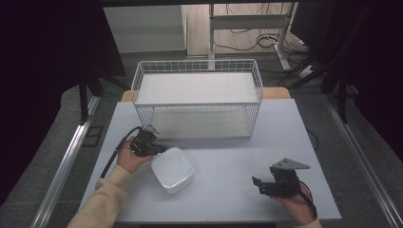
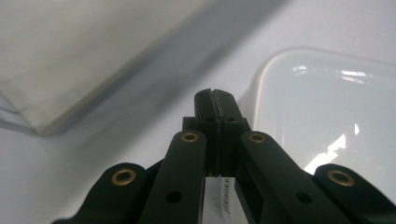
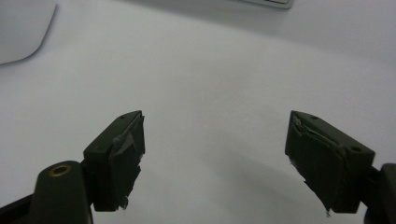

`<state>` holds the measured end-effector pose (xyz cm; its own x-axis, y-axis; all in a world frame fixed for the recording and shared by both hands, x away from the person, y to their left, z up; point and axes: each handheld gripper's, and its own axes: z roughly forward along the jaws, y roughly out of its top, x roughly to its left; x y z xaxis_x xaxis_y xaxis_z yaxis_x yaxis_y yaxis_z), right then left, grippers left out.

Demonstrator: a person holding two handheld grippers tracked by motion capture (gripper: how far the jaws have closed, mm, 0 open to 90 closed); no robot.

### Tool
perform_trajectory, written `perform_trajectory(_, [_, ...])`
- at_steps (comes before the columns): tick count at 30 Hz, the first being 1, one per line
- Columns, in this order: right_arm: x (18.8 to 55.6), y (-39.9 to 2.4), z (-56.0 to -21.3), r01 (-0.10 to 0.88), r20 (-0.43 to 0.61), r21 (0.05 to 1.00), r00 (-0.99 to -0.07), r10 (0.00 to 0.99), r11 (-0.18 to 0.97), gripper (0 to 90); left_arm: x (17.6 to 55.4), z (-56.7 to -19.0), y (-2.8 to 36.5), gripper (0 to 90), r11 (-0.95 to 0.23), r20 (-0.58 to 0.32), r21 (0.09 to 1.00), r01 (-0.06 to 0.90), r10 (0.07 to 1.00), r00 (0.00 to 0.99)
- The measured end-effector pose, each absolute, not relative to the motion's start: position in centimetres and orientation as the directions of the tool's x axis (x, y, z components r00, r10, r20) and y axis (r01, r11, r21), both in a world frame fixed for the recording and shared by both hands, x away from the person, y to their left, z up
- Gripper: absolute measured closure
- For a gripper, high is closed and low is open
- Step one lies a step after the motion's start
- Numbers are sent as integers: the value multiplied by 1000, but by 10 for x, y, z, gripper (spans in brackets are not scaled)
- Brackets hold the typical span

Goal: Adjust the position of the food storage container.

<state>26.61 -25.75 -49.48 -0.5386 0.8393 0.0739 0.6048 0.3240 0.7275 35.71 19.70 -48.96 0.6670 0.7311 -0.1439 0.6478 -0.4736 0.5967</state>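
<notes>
A white square dish with rounded corners (image 1: pixel 172 169) lies on the table's left half. My left gripper (image 1: pixel 160 149) is shut with nothing between its jaws, its tips right at the dish's upper left corner. In the left gripper view the closed tips (image 2: pixel 215 100) sit just beside the dish's rim (image 2: pixel 261 74). My right gripper (image 1: pixel 259 185) stands open near the front right of the table, nothing between its pads (image 3: pixel 123 154), and a corner of the dish (image 3: pixel 23 28) lies far off to its left.
A white wire basket (image 1: pixel 197 97) with two shelf levels stands at the back middle of the grey table (image 1: pixel 228 156); its lower edge (image 2: pixel 70 107) is close to the left gripper. Metal rails run along both sides of the table.
</notes>
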Motion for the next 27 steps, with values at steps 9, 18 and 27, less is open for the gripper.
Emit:
perform_trajectory(9, [266,-259,-495,604,75,728,-539,839,324,199,337,-464,229,900,-399,-115,651,646,789,603])
perform_trajectory(18, [266,-258,-494,603,73,729,-539,839,324,200,290,-473,263,900,-294,-189,648,703,832,522])
perform_trajectory(27, [266,-257,-496,603,65,726,-540,839,332,198,266,-496,254,900,-323,-223,599,733,811,540])
